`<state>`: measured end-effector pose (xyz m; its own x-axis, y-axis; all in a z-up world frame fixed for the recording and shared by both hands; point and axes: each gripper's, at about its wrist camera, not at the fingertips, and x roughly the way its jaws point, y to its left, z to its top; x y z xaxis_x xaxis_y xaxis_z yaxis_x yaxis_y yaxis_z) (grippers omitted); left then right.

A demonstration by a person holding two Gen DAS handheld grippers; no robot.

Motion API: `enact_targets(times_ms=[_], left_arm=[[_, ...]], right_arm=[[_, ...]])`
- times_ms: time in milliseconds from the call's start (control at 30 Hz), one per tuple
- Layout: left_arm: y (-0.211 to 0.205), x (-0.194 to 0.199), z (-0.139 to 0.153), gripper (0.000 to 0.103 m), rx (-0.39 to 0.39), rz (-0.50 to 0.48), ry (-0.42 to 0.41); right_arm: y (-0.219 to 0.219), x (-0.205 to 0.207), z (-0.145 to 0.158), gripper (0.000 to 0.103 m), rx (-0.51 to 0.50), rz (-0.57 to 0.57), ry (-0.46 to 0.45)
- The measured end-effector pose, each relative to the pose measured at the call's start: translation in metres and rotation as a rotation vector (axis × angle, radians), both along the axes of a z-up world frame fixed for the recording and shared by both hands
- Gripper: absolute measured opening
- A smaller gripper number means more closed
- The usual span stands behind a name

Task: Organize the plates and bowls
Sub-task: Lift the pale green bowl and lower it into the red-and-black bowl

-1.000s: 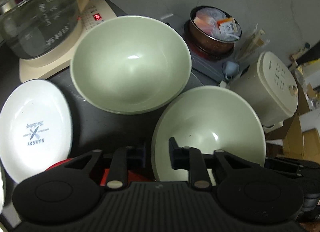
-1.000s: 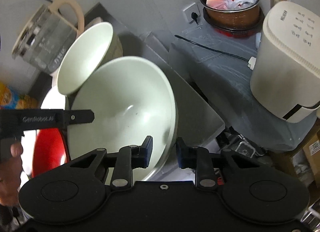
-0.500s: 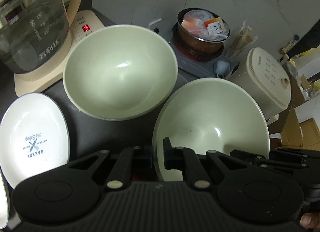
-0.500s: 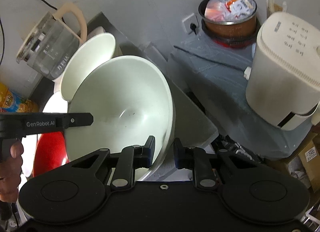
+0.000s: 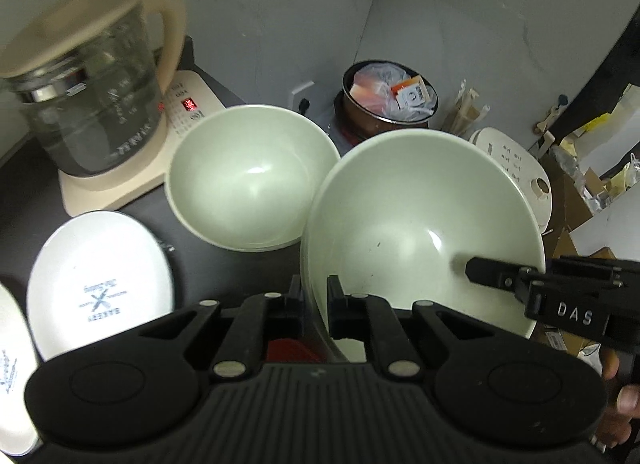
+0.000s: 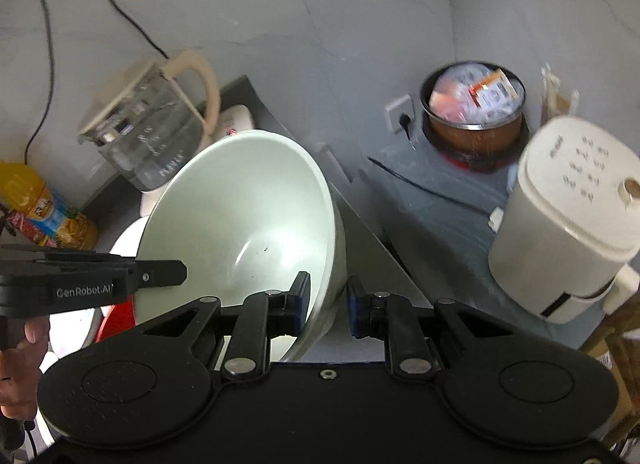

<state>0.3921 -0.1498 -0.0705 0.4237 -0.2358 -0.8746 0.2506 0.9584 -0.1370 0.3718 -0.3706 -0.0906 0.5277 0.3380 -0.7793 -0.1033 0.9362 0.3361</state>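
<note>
Dark counter — kettle; second bowl

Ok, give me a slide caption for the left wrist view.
Both tools grip one pale green bowl by its rim beside a second bowl.

"DAS" stands in pale letters on the black body of the right hand-held gripper. "GenRobot.AI" stands on the side of the left hand-held gripper. The white plate at the desk's left edge reads "BAKERY", upside down, under crossed utensils. The kettle base shows red lit digits, unreadable.
</note>
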Motion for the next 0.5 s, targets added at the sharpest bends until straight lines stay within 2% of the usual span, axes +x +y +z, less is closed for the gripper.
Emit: enact_targets(times_ms=[267,500], left_arm=[[0.035,-0.029,0.018,0.010,0.010,0.024,-0.063],[0.072,-0.054,0.021,0.010,0.002,0.062,-0.067]], right_arm=[[0.034,-0.009,0.021,0.020,-0.004,0.058,-0.054],[0.070,-0.022,0.027,0.020,-0.008,0.108,-0.060]])
